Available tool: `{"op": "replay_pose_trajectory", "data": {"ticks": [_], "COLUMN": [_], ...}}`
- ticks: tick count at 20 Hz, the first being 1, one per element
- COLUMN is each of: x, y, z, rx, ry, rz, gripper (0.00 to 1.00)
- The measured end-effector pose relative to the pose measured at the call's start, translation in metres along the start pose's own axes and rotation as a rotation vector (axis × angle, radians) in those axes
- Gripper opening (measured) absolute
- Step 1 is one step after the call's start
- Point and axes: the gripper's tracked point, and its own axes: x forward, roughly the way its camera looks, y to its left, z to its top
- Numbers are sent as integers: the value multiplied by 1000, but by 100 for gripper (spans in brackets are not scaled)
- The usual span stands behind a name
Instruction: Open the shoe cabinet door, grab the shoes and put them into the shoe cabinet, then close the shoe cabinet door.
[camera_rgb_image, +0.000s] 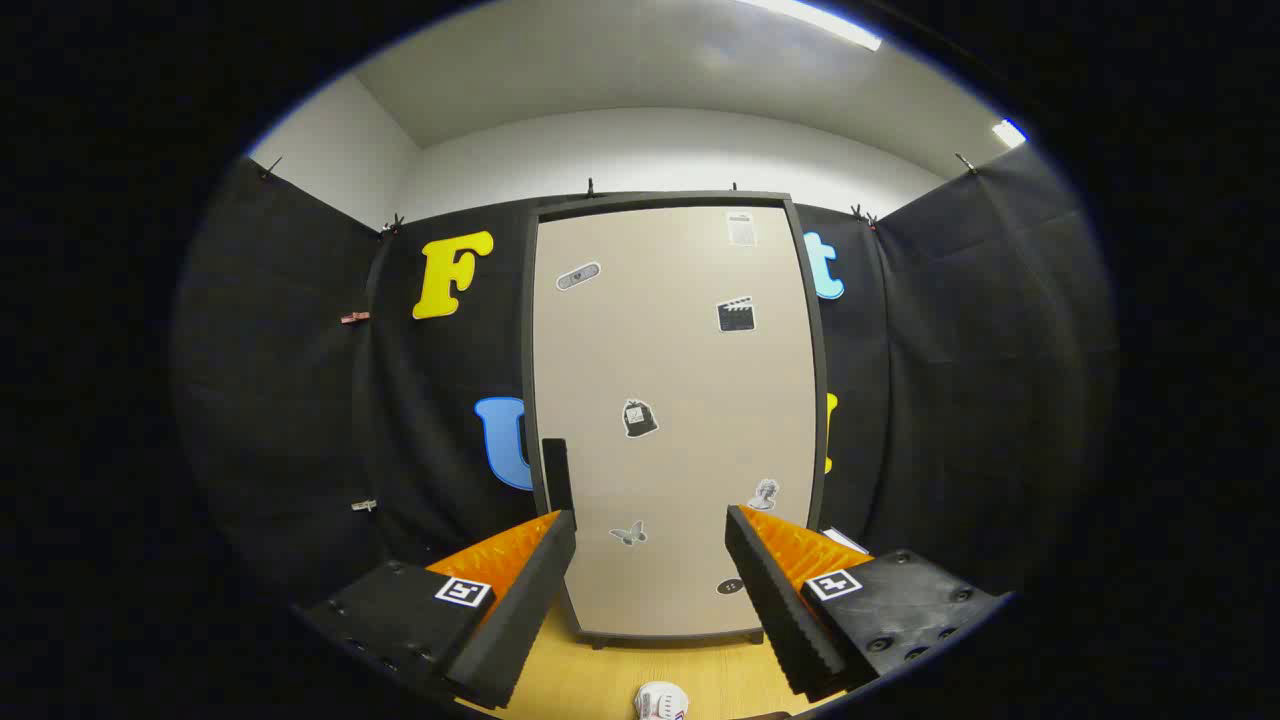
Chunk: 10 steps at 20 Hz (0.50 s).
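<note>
The shoe cabinet (675, 420) stands upright straight ahead, a tall beige door in a dark frame with several small stickers on it. The door is closed. A dark handle (556, 475) sits on its left edge, just above my left finger. My gripper (650, 545) is open, its fingers spread wide and pointing at the lower part of the door, with nothing between them. A white shoe (660, 702) with red and blue marks lies on the wooden floor below and between the fingers; only its tip shows.
The cabinet rests on a light wooden floor (620, 680). Black cloth walls (960, 400) hang behind it and on both sides. A white sheet-like thing (845, 540) lies by the cabinet's right foot.
</note>
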Motion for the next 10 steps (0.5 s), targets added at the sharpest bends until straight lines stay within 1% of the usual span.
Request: {"op": "replay_pose_trajectory", "data": {"ticks": [4, 8, 10], "x": [9, 23, 29], "y": [5, 13, 23], "z": [0, -2, 0], "rx": [-5, 6, 15], "ry": [-4, -10, -22], "rz": [0, -38, -41], "gripper": [98, 98, 98]}}
